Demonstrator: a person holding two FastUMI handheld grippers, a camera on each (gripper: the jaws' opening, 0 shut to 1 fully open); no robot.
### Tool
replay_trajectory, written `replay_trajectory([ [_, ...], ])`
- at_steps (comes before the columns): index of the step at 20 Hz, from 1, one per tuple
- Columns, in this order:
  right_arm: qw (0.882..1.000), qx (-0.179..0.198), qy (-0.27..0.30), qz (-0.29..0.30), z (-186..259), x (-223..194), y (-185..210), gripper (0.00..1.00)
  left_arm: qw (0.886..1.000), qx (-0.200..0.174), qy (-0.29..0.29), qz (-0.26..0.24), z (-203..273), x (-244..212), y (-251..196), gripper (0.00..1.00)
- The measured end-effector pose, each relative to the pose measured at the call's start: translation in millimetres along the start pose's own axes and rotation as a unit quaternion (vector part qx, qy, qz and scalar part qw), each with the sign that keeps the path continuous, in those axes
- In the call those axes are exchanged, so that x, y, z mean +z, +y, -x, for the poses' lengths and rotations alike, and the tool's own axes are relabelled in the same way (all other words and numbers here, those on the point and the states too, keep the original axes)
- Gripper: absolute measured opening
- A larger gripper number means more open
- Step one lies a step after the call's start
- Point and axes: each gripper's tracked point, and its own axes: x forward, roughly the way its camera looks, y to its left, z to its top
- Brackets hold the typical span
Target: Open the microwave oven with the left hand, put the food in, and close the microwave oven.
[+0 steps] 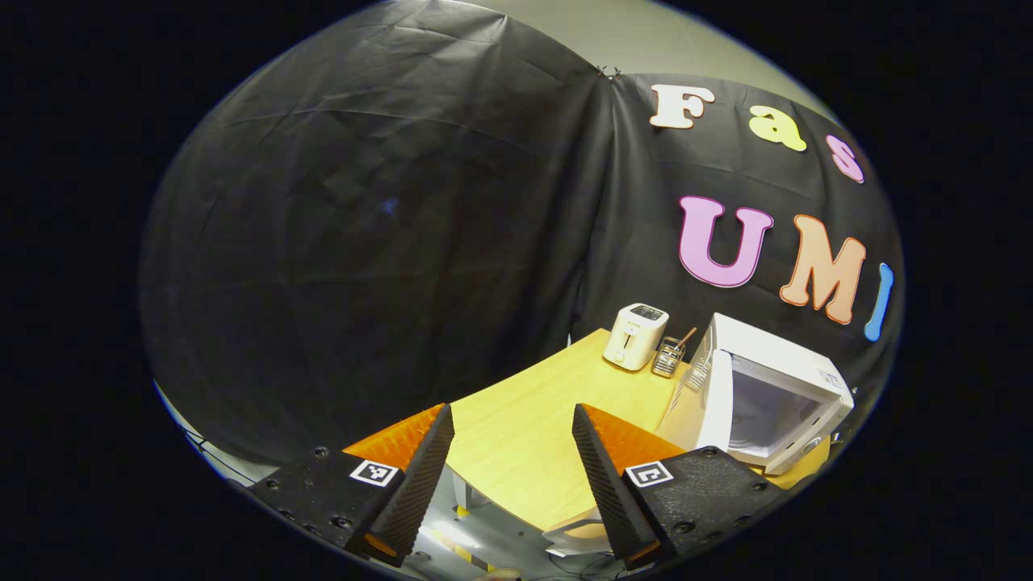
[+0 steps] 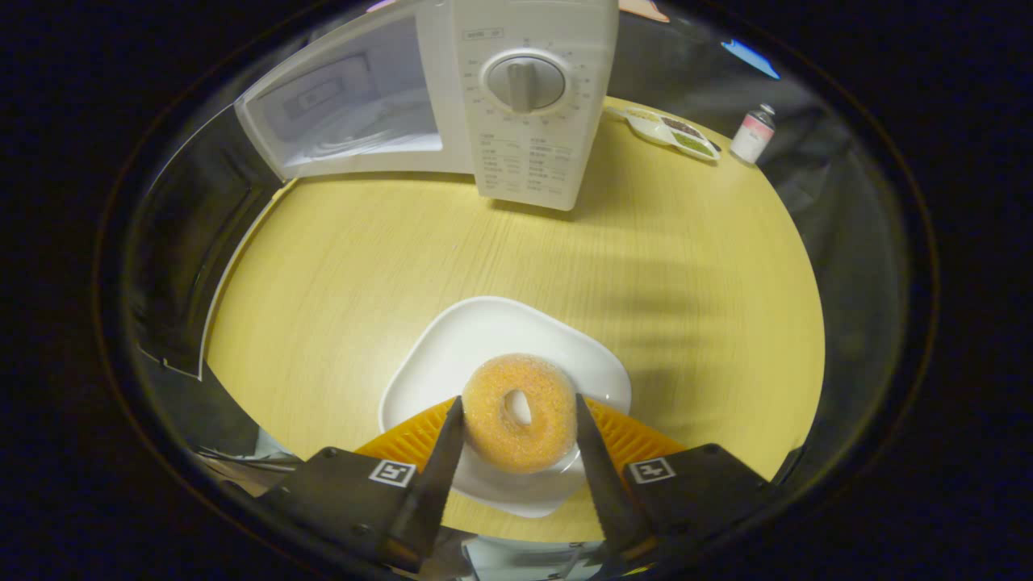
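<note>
Doughnut about to be gripped, microwave [image 2: 452, 97] door open

Right gripper [image 2: 516, 444] fingers straddle the doughnut [image 2: 520, 411] on its plate [image 2: 452, 347]; contact unclear. Left gripper [image 1: 512, 460] gapes empty. Squeezing off-centre could skid it off.

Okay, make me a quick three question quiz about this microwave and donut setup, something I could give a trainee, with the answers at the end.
1. True or false: the microwave door is already open.
2. What lies between the right gripper fingers?
A. a toaster
B. a donut on a white plate
C. a bottle
3. Fill in: in the left gripper view, the small white appliance standing left of the microwave on the table is a ______.

Key
1. True; the door is swung out to the side.
2. B; the donut sits on the plate, fingers at either side.
3. Toaster; the left gripper hangs open, short of the table.
</note>
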Motion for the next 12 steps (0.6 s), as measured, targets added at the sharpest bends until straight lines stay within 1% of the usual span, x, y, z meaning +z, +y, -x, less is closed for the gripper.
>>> replay_trajectory([
  [1, 1.0, 0.0, -0.006, -0.013, 2.9, 1.9, 2.7, 0.74, 1.0, -0.005, 0.003, -0.002, -2.7, -1.8, -1.6, 0.87],
  [4, 0.998, 0.017, -0.022, -0.051, 14.2, 8.9, 18.2, 0.75, 1.0, -0.023, 0.019, -0.002, -14.3, -9.8, -9.8, 0.87],
  [5, 0.997, 0.022, -0.028, -0.062, 19.4, 10.3, 22.5, 0.79, 0.999, -0.032, 0.023, -0.001, -16.4, -13.1, -15.2, 0.87],
  [6, 0.996, 0.023, -0.035, -0.075, 24.3, 12.8, 27.5, 0.75, 0.999, -0.04, 0.028, -0.002, -17.3, -16.1, -18.8, 0.83],
  [7, 0.995, 0.027, -0.041, -0.087, 28.1, 14.0, 33.1, 0.75, 0.998, -0.046, 0.031, -0.004, -19.3, -18.9, -20.5, 0.87],
  [9, 0.99, 0.046, -0.054, -0.119, 38.5, 19.2, 50.9, 0.74, 0.998, -0.055, 0.041, -0.007, -22.7, -23.7, -21.6, 0.87],
  [12, 0.981, 0.087, -0.079, -0.155, 55.2, 33.1, 83.7, 0.75, 0.996, -0.071, 0.05, -0.013, -26.3, -25.0, -23.7, 0.87],
])
